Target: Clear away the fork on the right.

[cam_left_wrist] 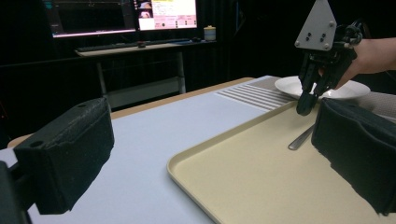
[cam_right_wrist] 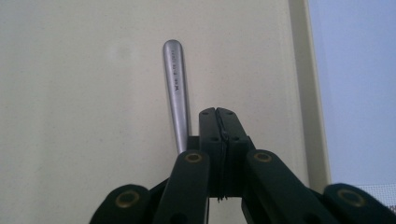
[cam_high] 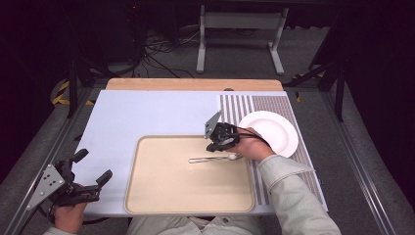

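I find a metal spoon (cam_high: pixel 211 158) lying flat on the beige tray (cam_high: pixel 161 196), in the tray's far right part, its long axis running across the tray. It is slim, bright and silver-grey. In the high view its bowl end sits at the right, close to the tray's right rim, and the narrow handle points left toward the tray's middle. In the right gripper view the handle (cam_right_wrist: pixel 176 88) widens to a rounded tip with small lettering stamped along it; the surface is brushed and reflective. In the left gripper view a short stretch of the handle (cam_left_wrist: pixel 300 138) shows on the tray.

The right gripper (cam_high: pixel 216 147) points down over the spoon's bowl end. From its own camera, its jaws are pressed together with no gap between them, and the spoon handle passes just to the left of them, beside the jaws and not between the pads. I record this claw as closed and empty. Whether its tips touch the tray I cannot tell.

The left gripper (cam_high: pixel 93 169) sits off the tray at the near left corner of the pale blue mat (cam_high: pixel 147 112). Its jaws stand wide apart with nothing between them.

A white plate (cam_high: pixel 274 129) rests to the right of the tray on the striped mat (cam_high: pixel 244 105), just beside the right hand (cam_high: pixel 252 144).
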